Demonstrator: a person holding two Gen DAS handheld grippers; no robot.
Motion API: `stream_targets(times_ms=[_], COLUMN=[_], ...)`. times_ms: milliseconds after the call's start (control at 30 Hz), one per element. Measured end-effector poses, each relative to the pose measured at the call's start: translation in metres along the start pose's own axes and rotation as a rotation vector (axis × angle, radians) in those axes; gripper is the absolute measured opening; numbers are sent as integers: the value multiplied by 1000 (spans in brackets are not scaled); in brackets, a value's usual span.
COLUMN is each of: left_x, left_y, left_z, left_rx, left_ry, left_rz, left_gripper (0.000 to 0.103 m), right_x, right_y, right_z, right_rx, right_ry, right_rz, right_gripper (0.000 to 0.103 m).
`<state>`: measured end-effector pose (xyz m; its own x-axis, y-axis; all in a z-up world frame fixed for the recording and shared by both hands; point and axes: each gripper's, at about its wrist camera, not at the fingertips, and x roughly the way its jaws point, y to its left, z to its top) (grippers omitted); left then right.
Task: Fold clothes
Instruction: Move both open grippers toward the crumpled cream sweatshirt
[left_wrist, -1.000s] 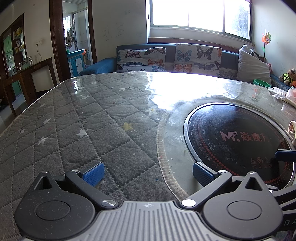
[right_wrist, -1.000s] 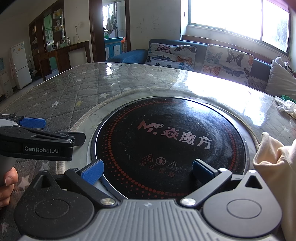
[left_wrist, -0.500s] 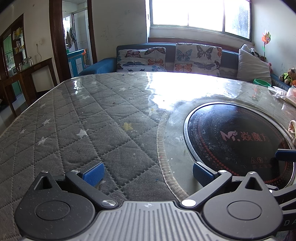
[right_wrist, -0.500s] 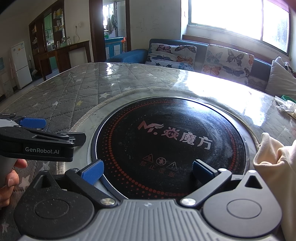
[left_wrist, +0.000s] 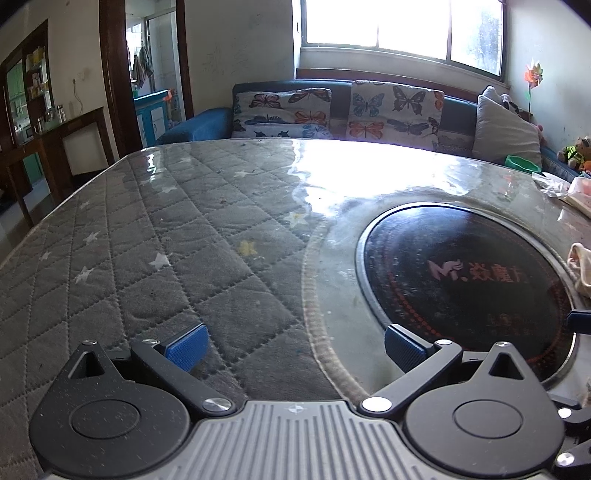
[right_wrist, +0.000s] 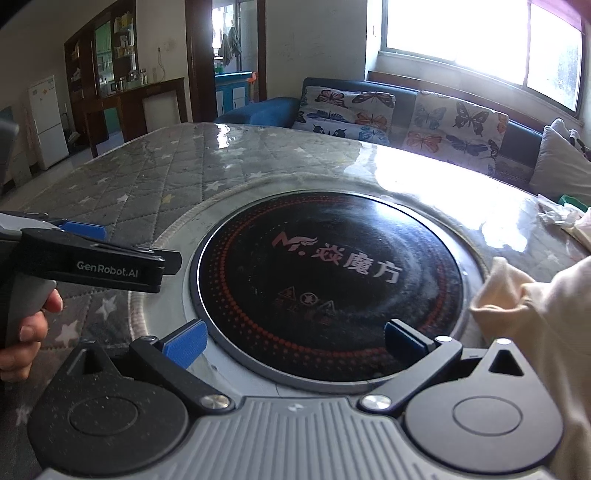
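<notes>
A cream garment (right_wrist: 546, 332) lies bunched at the right edge of the table, beside the round black hotplate (right_wrist: 325, 280). Its edge also shows in the left wrist view (left_wrist: 580, 269). My right gripper (right_wrist: 295, 341) is open and empty, low over the hotplate's near rim, with the garment just right of its right finger. My left gripper (left_wrist: 293, 345) is open and empty over the grey quilted table cover (left_wrist: 147, 258), left of the hotplate (left_wrist: 465, 284). The left gripper's body also shows in the right wrist view (right_wrist: 96, 258).
A glossy clear sheet covers the quilted table. White crumpled items (right_wrist: 561, 218) and a green bowl (left_wrist: 522, 162) sit at the far right edge. A sofa with butterfly cushions (left_wrist: 332, 110) stands behind the table. A dark wooden cabinet (right_wrist: 122, 107) is at the far left.
Both grippers have barely moved. The right wrist view has shifted slightly, so a little more of the cream garment shows on the right.
</notes>
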<state>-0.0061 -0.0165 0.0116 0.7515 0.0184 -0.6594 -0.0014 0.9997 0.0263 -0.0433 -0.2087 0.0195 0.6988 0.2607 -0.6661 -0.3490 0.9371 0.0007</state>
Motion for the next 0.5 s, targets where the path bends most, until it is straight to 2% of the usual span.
stream_targets(times_ms=[500], left_x=[-34], left_y=[-53], left_z=[-5], left_rx=[75], left_ry=[37], left_rz=[-105], left_gripper=[103], right_x=[-67], right_y=[-24], right_z=[-28], right_rx=[9], right_ry=[-39], right_rz=[-27], right_gripper=[103])
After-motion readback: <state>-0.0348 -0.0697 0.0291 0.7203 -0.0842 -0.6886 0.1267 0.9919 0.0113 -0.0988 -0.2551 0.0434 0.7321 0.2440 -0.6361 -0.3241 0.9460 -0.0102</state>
